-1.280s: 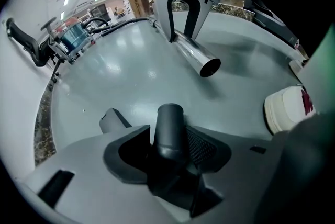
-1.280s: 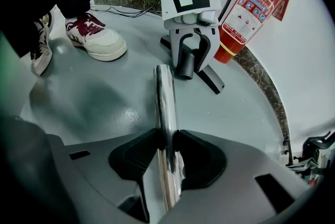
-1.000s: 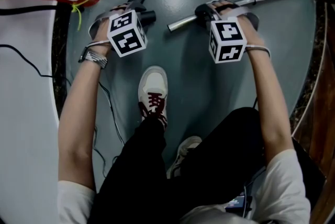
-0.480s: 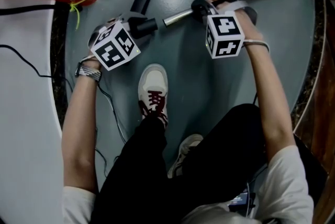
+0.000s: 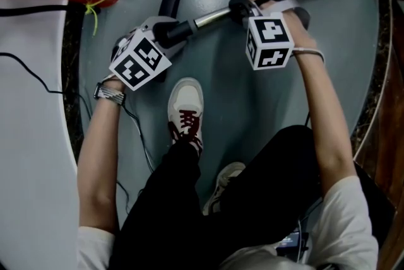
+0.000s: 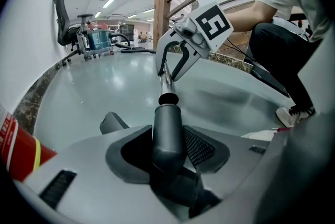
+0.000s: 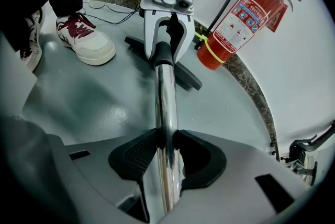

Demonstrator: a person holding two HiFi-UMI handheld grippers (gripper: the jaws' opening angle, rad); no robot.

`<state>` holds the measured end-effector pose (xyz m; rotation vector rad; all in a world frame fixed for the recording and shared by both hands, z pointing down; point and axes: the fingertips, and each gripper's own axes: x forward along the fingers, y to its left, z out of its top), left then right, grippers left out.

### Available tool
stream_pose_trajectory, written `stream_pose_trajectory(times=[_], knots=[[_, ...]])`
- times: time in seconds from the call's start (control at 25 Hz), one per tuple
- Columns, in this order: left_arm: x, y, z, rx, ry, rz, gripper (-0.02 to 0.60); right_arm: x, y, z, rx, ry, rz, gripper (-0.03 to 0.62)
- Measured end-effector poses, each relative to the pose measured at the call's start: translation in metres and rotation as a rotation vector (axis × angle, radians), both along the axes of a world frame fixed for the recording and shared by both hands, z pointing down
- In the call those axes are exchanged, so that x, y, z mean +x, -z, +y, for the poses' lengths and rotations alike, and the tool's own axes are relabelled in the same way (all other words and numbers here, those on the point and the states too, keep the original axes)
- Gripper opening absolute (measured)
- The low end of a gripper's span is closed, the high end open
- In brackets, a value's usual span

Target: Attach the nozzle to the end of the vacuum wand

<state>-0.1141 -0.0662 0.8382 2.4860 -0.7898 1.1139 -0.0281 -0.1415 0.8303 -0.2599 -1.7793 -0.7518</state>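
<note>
Squeezing the fat dark nozzle (image 6: 167, 131) by its neck between the pads of the left gripper (image 5: 169, 30), jaws wide to fit it. Pinching the thin shiny wand (image 7: 166, 97) between the pads of the right gripper (image 5: 243, 9), jaws about half shut. Lined up straight, wand tip right at the nozzle mouth just past the left jaws, ready to push together.

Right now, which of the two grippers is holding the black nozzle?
The left gripper: its jaws clamp the black nozzle, while the right gripper clamps the chrome vacuum wand instead.
</note>
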Motion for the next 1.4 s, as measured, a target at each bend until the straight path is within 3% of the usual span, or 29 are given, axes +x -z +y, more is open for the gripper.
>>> stream_pose_trajectory(times=[0.48,1.4], knots=[[-0.002,0.008,0.001,0.015,0.061,0.044,0.186,-0.010,0.005,0.002,0.011,0.007,-0.001,0.149],[-0.003,0.006,0.003,0.005,0.066,0.024,0.186,-0.014,-0.003,0.011,0.002,0.035,0.015,0.149]])
